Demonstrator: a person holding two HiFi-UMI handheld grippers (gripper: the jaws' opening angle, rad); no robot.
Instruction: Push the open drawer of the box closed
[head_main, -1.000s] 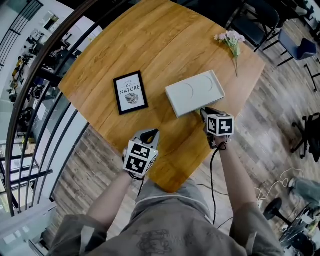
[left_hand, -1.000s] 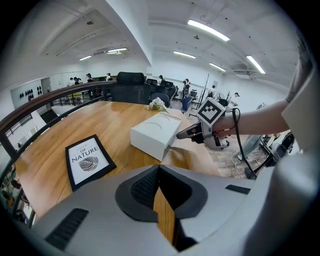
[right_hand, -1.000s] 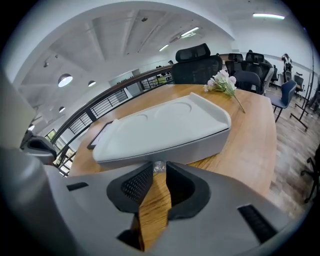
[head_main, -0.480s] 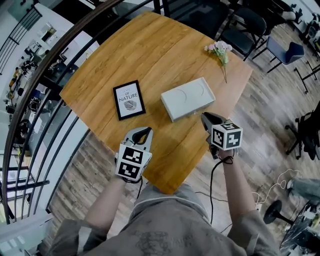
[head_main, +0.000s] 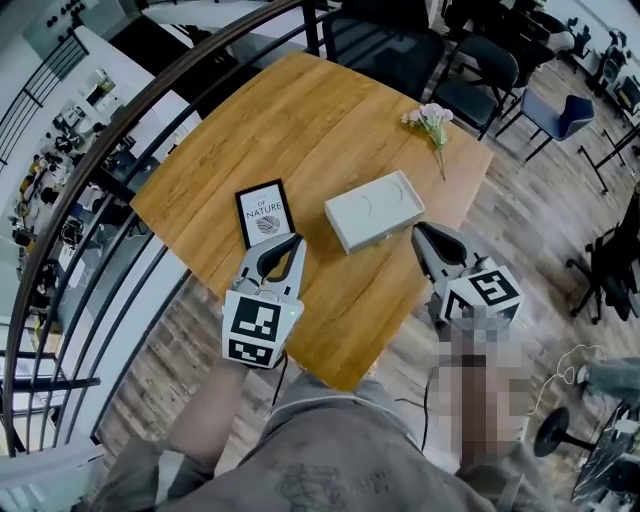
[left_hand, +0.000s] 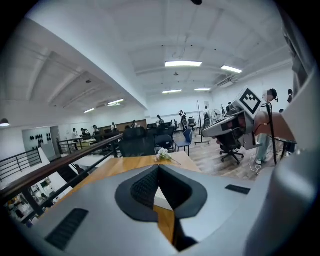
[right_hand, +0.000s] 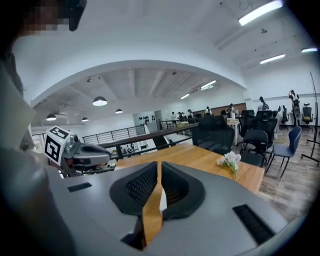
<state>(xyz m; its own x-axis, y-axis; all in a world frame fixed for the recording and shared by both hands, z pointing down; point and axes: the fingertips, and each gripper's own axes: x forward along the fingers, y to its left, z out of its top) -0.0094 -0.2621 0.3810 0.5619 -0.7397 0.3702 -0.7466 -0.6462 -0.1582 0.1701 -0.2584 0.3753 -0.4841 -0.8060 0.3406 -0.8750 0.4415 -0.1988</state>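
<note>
The box (head_main: 373, 210) lies flat on the wooden table (head_main: 300, 110), a pale grey slab with two shallow curves pressed into its lid. Its sides look flush all round from above, with the drawer sitting in line with the body. It rests ahead of both pairs of jaws and between them, touching neither.

The right gripper (head_main: 426, 233) hovers just to the right of the box's near corner, tips aimed past it toward the far side of the table. Its jaws are closing, down to a thin slit, with only bare table showing through the gap.

The left gripper (head_main: 285, 242) sits to the left of the box, well apart from it. Its jaws are pressed together at the tips, with nothing between them.

Just ahead of the left jaws a black-framed print (head_main: 264, 214) lies face up. Far beyond the right jaws, a sprig of pale flowers (head_main: 430, 118) lies at the table's far edge, with dark office chairs (head_main: 480, 70) behind.
</note>
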